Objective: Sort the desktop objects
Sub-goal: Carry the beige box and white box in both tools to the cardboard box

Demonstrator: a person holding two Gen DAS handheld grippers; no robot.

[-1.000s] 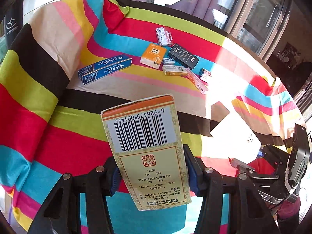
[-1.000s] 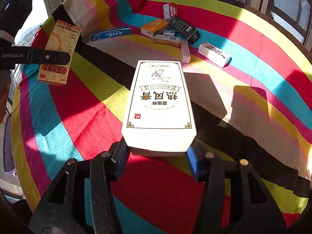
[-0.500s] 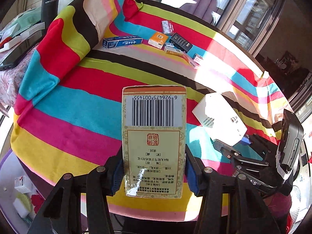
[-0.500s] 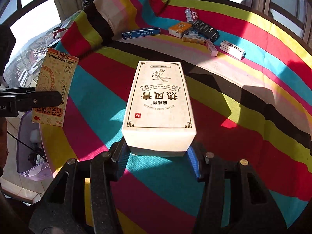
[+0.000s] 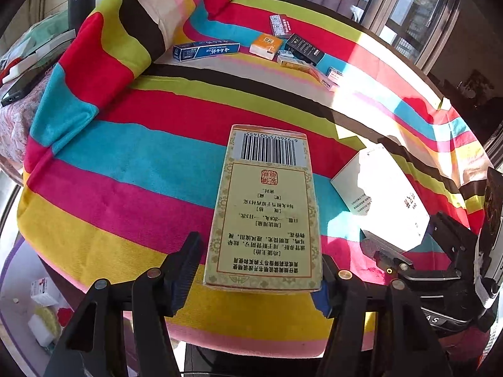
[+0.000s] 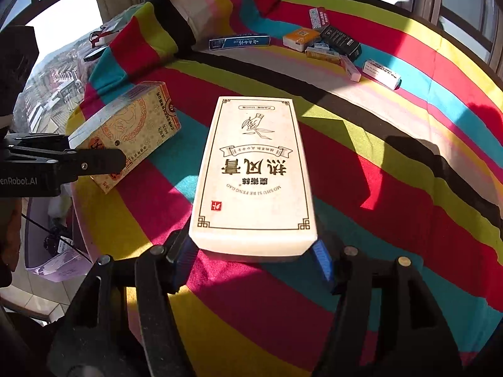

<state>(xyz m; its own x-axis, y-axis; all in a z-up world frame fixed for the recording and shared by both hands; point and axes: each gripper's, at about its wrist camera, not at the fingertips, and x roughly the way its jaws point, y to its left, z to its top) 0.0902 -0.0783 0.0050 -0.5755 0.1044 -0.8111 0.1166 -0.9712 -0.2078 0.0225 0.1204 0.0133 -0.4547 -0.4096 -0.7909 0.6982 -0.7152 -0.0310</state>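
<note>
A yellow medicine box [image 5: 267, 207] with a barcode lies flat on the striped cloth [image 5: 125, 169] near the table's front edge. It sits between the fingers of my left gripper [image 5: 254, 282], whose jaws are opening; the left pad [image 5: 185, 270] stands clear of the box. A white box [image 6: 254, 169] with black characters lies flat between the fingers of my right gripper [image 6: 254, 260], whose jaws are also opening and no longer press on it. The white box [image 5: 383, 194] and right gripper [image 5: 408, 267] show in the left wrist view, the yellow box [image 6: 125, 132] and left gripper [image 6: 63, 160] in the right wrist view.
Several small boxes cluster at the far side: a long blue box [image 5: 206, 51], an orange box [image 5: 266, 45], a black box [image 5: 304, 48], a white box [image 6: 382, 73]. The cloth bunches up at the far left [image 5: 119, 40]. The table's near edge is just below the grippers.
Both boxes, held up a second ago, have come down onto the cloth near the front edge. Both pairs of jaws have widened away from the boxes' sides.
</note>
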